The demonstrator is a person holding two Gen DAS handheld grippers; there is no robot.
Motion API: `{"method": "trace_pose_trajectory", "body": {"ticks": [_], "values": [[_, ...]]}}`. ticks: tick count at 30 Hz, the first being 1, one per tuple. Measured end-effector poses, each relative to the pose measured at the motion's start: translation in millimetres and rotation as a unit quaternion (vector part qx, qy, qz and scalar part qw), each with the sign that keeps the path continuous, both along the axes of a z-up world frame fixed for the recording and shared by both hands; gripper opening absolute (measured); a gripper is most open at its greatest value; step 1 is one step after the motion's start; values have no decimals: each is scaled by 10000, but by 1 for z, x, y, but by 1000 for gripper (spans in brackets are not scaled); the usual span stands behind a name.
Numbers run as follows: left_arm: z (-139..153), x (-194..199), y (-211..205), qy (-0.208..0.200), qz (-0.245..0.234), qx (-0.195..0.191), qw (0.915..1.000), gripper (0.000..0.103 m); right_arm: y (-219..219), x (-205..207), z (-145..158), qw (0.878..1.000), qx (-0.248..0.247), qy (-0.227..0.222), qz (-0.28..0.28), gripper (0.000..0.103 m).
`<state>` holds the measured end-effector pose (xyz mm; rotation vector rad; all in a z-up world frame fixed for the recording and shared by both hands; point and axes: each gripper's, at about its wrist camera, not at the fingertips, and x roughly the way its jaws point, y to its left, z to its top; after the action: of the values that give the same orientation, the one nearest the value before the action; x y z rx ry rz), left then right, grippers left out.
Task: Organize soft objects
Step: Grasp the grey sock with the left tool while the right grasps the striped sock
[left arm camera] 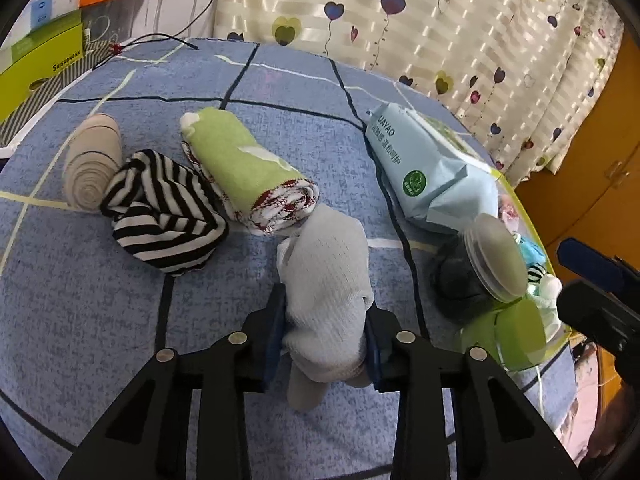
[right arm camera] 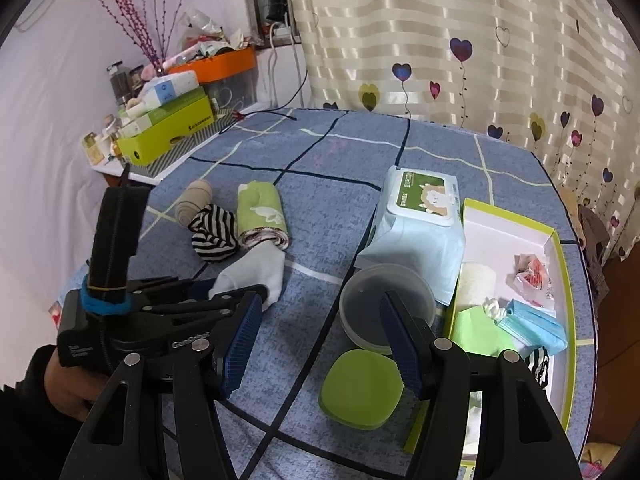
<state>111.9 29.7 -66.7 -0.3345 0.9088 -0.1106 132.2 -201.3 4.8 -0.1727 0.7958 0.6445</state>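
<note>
My left gripper [left arm camera: 326, 332] is shut on a white sock [left arm camera: 328, 280], which droops between the blue pads above the blue checked cloth; it also shows in the right wrist view [right arm camera: 256, 272]. Beyond it lie a striped sock [left arm camera: 164, 212], a rolled green towel [left arm camera: 248, 168] and a beige roll [left arm camera: 92, 160]. My right gripper [right arm camera: 320, 344] is open and empty, hovering over a round lidded container [right arm camera: 368, 304] and a green square lid [right arm camera: 360, 392]. A green-rimmed white box [right arm camera: 504, 232] at the right holds soft items, among them a blue mask [right arm camera: 536, 324].
A pack of wet wipes [right arm camera: 420, 216] lies left of the box. Green boxes [right arm camera: 172, 128] and clutter stand on a shelf at the far left. A heart-patterned curtain [right arm camera: 460, 40] hangs behind. The table [right arm camera: 340, 152] edge drops off at the right.
</note>
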Motion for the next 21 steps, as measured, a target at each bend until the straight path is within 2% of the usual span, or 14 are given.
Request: {"method": "trace_pose_trajectory", "body": {"ticks": [16,21], "values": [[30,-33,19,-456,194,-151,9987,34,1,-9,9,9999,159,51,34,62],[34,-43,35,-564,362,-223,9975,34,18,-12,12,9999,89,70,124,62]]}}
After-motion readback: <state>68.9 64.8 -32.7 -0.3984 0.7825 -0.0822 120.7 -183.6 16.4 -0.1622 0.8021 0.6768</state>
